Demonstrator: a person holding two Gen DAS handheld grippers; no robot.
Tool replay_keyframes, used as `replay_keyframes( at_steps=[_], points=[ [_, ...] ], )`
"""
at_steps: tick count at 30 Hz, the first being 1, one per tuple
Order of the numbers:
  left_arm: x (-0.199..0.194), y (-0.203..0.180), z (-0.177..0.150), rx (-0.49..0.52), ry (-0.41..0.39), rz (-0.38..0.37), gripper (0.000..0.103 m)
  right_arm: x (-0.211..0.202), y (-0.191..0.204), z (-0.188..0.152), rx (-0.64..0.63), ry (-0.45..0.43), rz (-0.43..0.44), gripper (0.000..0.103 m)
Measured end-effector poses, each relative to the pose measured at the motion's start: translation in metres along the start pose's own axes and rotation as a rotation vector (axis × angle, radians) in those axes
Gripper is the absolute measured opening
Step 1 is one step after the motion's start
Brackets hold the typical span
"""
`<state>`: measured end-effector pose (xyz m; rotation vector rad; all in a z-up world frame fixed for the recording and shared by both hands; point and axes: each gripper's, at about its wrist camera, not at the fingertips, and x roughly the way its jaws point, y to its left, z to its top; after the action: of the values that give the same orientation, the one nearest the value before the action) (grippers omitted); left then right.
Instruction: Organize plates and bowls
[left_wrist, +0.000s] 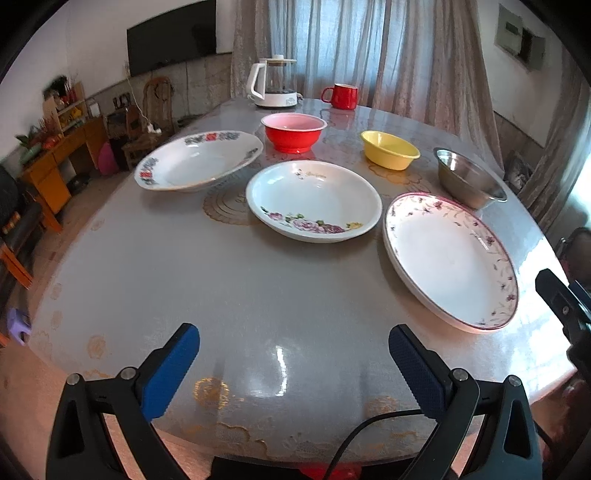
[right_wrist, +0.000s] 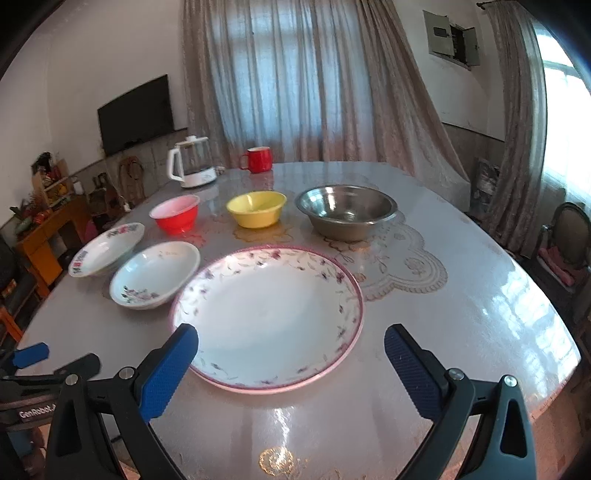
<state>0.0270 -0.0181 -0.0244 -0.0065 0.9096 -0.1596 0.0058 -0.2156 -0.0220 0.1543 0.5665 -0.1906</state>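
Three plates lie on the round grey table (left_wrist: 221, 295): a blue-and-red-rimmed plate (left_wrist: 199, 160) at left, a rose-patterned deep plate (left_wrist: 314, 201) in the middle, and a large pink-rimmed plate (left_wrist: 448, 258) at right, which also shows in the right wrist view (right_wrist: 269, 314). Behind stand a red bowl (left_wrist: 293, 132), a yellow bowl (left_wrist: 389, 149) and a steel bowl (left_wrist: 469, 177). My left gripper (left_wrist: 293, 354) is open and empty above the near table edge. My right gripper (right_wrist: 290, 354) is open and empty, just in front of the large plate's near rim.
A white kettle (left_wrist: 273, 83) and a red mug (left_wrist: 341, 96) stand at the table's far edge. Curtains hang behind. A wooden cabinet (left_wrist: 55, 166) and chairs stand at left. The other gripper shows at the right edge (left_wrist: 565, 302).
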Motion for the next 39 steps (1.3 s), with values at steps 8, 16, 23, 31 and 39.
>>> replay_keyframes(
  at_steps=[8,16,23,31,39],
  points=[
    [0.003,0.007,0.006,-0.037,0.012,-0.061,0.103,0.0,0.002,0.018,-0.055,-0.049,0.127,0.103],
    [0.014,0.038,0.02,-0.158,0.005,-0.174,0.103,0.014,0.025,0.034,-0.248,-0.028,0.132,0.103],
    [0.024,0.084,0.041,-0.282,-0.025,-0.166,0.103,0.035,0.048,0.056,-0.256,0.025,0.258,0.101],
    [0.033,0.151,0.071,-0.411,-0.078,-0.165,0.103,0.072,0.101,0.079,-0.305,0.114,0.361,0.09],
    [0.059,0.217,0.109,-0.483,-0.053,-0.239,0.103,0.125,0.152,0.111,-0.244,0.227,0.455,0.087]
  ],
)
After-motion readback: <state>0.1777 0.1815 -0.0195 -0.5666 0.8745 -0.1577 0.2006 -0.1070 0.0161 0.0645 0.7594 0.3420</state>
